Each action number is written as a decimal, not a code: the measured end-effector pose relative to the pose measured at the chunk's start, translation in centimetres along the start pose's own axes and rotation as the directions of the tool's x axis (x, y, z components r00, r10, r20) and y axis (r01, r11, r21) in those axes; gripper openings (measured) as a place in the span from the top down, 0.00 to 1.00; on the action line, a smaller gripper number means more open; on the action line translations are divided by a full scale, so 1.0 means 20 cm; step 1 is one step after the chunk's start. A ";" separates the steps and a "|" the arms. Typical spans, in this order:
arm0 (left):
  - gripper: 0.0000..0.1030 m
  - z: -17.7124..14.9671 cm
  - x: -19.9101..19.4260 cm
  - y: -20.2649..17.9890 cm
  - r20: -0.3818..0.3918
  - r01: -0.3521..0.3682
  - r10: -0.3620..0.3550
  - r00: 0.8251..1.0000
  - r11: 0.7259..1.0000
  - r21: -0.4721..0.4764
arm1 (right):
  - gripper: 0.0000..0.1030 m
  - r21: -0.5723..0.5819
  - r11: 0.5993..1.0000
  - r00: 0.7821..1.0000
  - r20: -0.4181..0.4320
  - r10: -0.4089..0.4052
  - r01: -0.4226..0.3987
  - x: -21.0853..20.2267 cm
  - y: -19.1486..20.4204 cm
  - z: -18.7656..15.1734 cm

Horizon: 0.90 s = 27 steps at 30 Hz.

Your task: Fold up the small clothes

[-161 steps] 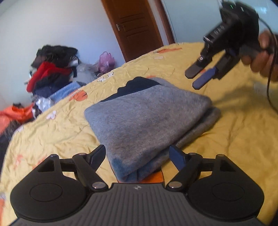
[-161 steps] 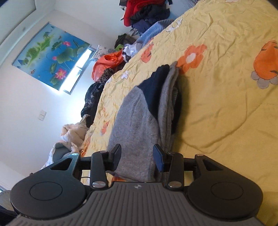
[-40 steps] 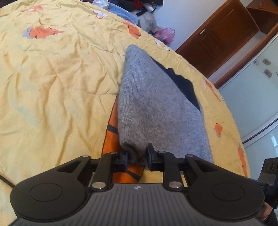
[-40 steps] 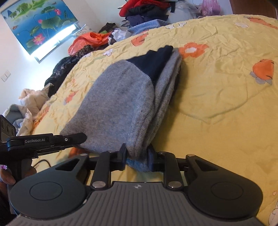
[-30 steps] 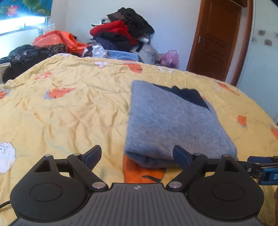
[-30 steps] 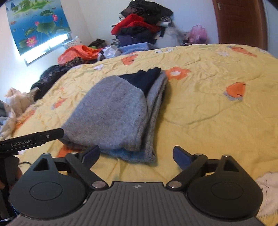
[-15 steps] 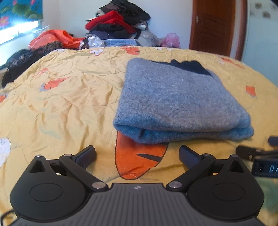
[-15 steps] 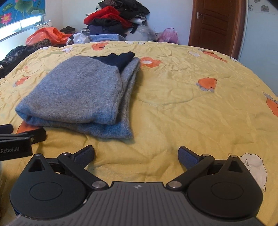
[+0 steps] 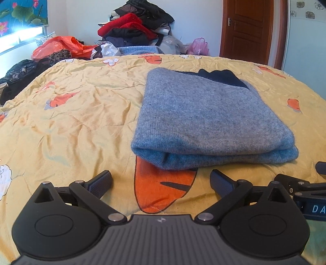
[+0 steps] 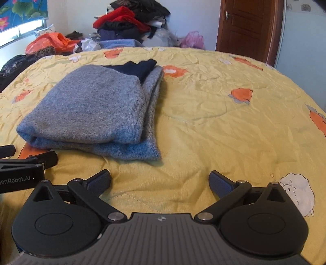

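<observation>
1. A bedroom in a home: ahead of the claw spreads a bed under a yellow quilt (image 9: 81,114) printed with orange flowers and white sheep.
2. Beyond the bed's far edge, against the white wall, a heap of clothes (image 9: 136,26) in red, black and blue, with an orange plastic bag (image 9: 61,45) left of it and a pink bag (image 10: 192,39) to the right.
3. Far right stands a brown panelled wooden door (image 9: 247,28) with a metal handle.
4. Far upper left, a lotus-print window blind (image 10: 22,11) over a bright window.
</observation>
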<state>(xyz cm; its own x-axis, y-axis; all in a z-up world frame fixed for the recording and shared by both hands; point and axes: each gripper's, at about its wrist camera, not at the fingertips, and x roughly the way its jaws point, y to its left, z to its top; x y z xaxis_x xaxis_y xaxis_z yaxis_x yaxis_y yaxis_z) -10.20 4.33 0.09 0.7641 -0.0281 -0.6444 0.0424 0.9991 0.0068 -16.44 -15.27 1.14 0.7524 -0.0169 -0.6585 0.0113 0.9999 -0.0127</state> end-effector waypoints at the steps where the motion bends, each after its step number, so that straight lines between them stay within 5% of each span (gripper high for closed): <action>1: 0.00 0.00 0.00 0.00 0.000 0.000 0.000 1.000 1.000 0.000 | 0.00 0.004 1.000 1.000 0.011 -0.005 0.005 -0.01 0.01 -0.01; 27: 0.00 0.00 0.00 0.00 0.002 0.004 -0.004 1.000 1.000 -0.001 | 0.00 0.007 1.000 1.000 0.028 0.004 -0.004 -0.02 0.00 -0.02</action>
<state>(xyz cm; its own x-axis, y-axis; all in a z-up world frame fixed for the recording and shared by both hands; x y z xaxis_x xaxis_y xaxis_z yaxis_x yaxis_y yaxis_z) -10.32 4.34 0.10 0.7651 -0.0317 -0.6431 0.0447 0.9990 0.0039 -17.03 -15.32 1.06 0.7708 -0.0131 -0.6369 0.0131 0.9999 -0.0048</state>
